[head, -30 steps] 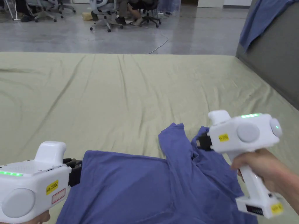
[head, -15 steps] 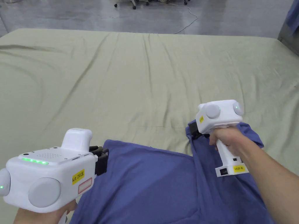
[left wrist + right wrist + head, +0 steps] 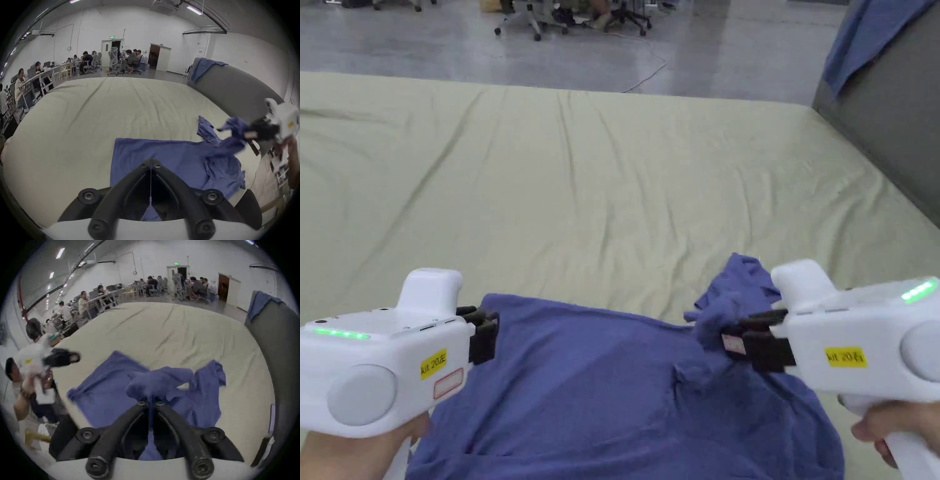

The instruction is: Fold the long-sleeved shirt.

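Note:
A blue long-sleeved shirt (image 3: 600,387) lies mostly flat on a pale green sheet (image 3: 612,187), close to the near edge. My right gripper (image 3: 737,340) is shut on a bunched sleeve (image 3: 715,312) at the shirt's right side and holds it a little above the sheet. The right gripper view has that cloth (image 3: 159,379) pinched between the jaws of my right gripper (image 3: 151,402). My left gripper (image 3: 484,328) is at the shirt's left edge. Seen in its own view, my left gripper (image 3: 151,164) has its jaws closed together over flat cloth (image 3: 162,154).
The sheet stretches wide and wrinkled beyond the shirt. A grey upright panel (image 3: 894,125) with another blue cloth (image 3: 862,37) draped on it stands along the right side. Past the far edge are a grey floor, a cable (image 3: 650,69), office chairs and seated people.
The right gripper has turned level and now holds a bunch of the sleeve raised off the sheet. The left gripper stays at the shirt's left edge. The head camera has shifted.

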